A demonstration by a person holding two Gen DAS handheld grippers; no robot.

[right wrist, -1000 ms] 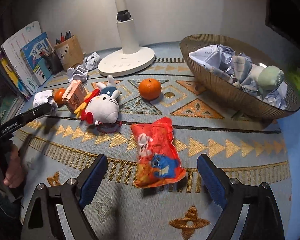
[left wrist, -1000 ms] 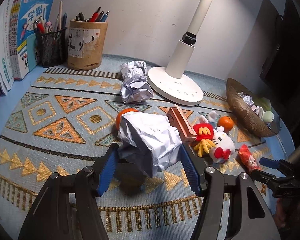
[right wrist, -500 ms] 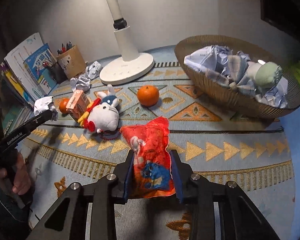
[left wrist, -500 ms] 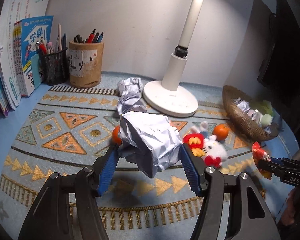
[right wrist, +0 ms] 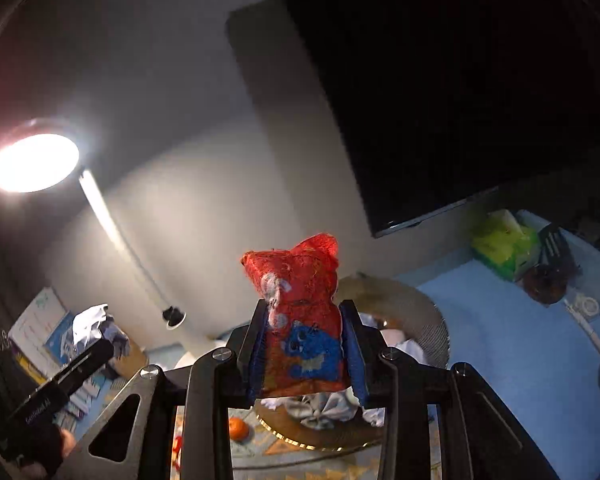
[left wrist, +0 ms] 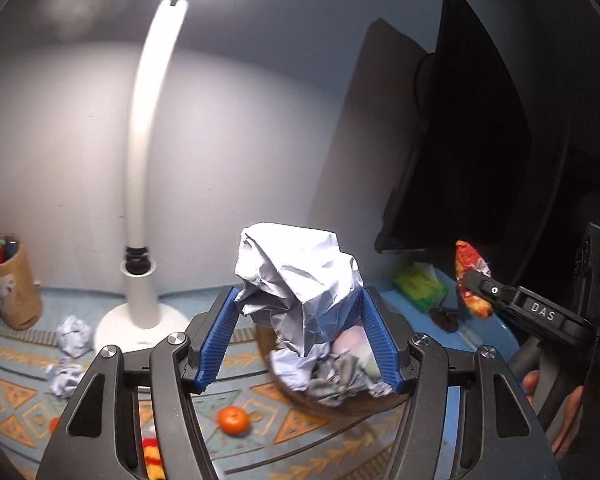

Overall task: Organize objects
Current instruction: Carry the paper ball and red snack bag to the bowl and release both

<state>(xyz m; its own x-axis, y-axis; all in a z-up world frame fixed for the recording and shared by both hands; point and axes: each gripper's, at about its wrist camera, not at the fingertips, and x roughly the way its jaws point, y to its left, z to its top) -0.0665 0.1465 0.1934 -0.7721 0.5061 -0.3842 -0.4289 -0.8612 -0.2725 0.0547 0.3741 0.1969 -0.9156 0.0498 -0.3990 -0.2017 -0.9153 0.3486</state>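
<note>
Nearest to me, my left gripper (left wrist: pixel 298 334) is clamped on the crumpled paper ball (left wrist: pixel 300 280); the blue pads press its flanks low down, so the bulk of it stands up above the fingers. I hold it loosely enough not to flatten it, I judge, since crumpled paper gives and springs back. My right gripper (right wrist: pixel 306 354) has just closed its jaws, and the red snack packet (right wrist: pixel 302 320) sits pinched between them, upright, its top edge sticking clear above the pads. A thin packet like that can slide, which is why I grip it across the middle.

Just beyond both tools lies the wicker basket (right wrist: pixel 428 320), already holding crumpled paper and a pale soft thing I cannot make out. Both loads hang above it or just short of its rim, so I judge the next step is letting them go into it.

Further out on the patterned mat (left wrist: pixel 16 400), an orange (left wrist: pixel 233 420) and two more paper balls (left wrist: pixel 74 336) remain unsorted beside the white lamp (left wrist: pixel 142 312). Against the wall stands a pen holder (left wrist: pixel 10 284).
</note>
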